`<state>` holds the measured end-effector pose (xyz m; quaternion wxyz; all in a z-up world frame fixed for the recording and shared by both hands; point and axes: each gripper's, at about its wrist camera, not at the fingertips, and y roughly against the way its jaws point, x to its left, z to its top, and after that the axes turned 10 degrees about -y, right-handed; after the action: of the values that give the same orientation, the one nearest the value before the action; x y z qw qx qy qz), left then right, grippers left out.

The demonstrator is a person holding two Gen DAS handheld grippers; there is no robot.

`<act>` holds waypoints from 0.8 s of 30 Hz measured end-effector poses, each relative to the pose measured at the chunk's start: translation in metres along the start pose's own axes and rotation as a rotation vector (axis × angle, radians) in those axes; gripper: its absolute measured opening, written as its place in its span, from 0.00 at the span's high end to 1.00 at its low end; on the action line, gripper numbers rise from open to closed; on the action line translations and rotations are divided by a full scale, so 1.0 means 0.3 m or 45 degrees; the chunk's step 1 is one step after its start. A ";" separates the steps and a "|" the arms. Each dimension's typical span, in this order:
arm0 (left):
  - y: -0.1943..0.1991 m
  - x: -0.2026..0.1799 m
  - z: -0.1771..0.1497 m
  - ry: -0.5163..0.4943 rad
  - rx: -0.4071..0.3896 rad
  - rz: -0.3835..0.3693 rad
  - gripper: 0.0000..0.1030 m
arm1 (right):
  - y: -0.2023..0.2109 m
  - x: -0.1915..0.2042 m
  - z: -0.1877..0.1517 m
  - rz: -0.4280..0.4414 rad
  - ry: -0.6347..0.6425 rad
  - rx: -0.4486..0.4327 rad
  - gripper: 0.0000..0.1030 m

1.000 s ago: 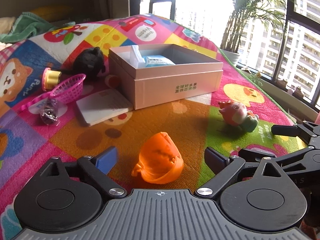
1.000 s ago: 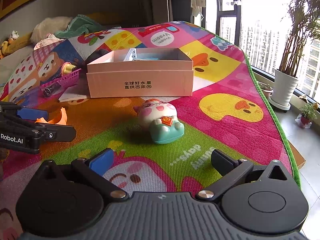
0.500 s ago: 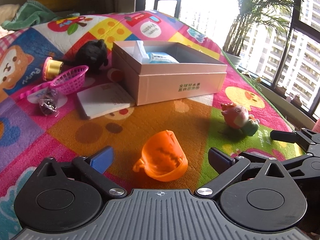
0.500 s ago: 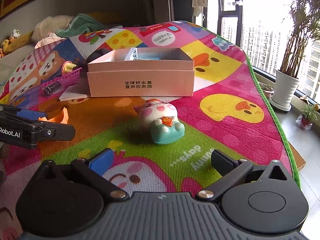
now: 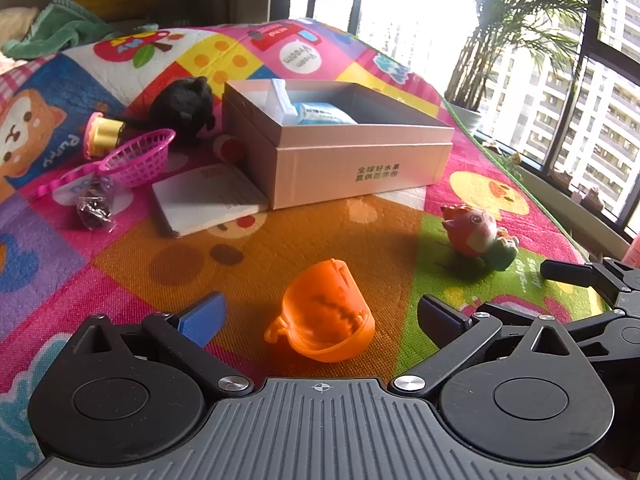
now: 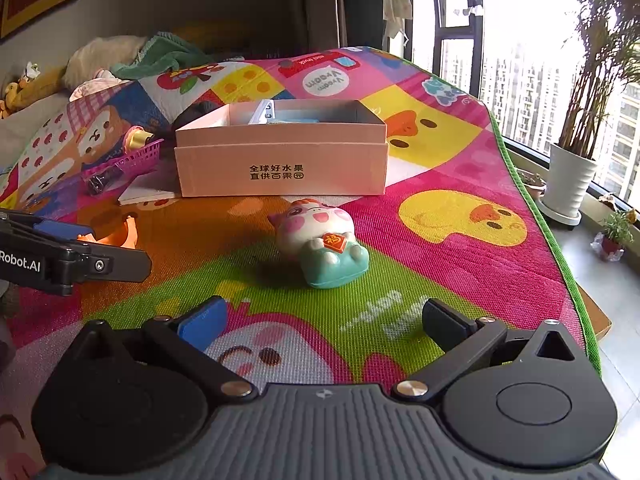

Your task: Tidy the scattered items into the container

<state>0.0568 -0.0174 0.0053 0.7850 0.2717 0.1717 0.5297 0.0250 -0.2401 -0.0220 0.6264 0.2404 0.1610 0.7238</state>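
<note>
An orange plastic shell (image 5: 326, 318) lies on the play mat just ahead of my left gripper (image 5: 320, 318), whose wide-open jaws stand either side of it without touching. A pink pig figure on a teal base (image 5: 478, 236) (image 6: 322, 246) lies further right, a little ahead of my right gripper (image 6: 320, 320), which is open and empty. The pink cardboard box (image 5: 360, 168) (image 6: 280, 160) stands beyond, with a blue-and-white packet (image 5: 324, 114) inside. The orange shell (image 6: 120, 234) also shows behind my left gripper's fingers (image 6: 116, 262) in the right wrist view.
Left of the box lie a white booklet (image 5: 208, 200), a pink mesh basket (image 5: 140, 156), a black plush toy (image 5: 180, 106), a yellow-and-pink bottle (image 5: 102, 138) and a dark wrapped item (image 5: 94, 210). The mat's green edge (image 6: 560, 248) drops off at right, near a potted plant (image 6: 570, 184).
The left gripper's jaws have spread slightly wider around the orange shell, and its view has shifted a little. The right gripper has not moved.
</note>
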 end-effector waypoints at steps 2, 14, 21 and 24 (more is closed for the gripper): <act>-0.001 -0.003 0.000 -0.005 0.003 0.003 0.00 | 0.002 0.000 -0.003 -0.001 -0.001 -0.004 0.00; -0.005 -0.009 0.000 -0.025 0.013 0.014 0.00 | 0.019 -0.024 0.036 0.097 0.055 0.066 0.00; -0.003 -0.008 -0.001 -0.016 0.010 0.007 0.00 | 0.011 -0.020 0.156 0.113 0.184 -0.005 0.00; -0.002 -0.006 -0.001 -0.014 0.009 0.006 0.00 | -0.058 -0.006 0.202 0.140 0.191 0.039 0.05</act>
<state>0.0563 -0.0190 0.0047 0.7838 0.2776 0.1685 0.5293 0.0731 -0.2432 0.0189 0.5680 0.2036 0.2052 0.7706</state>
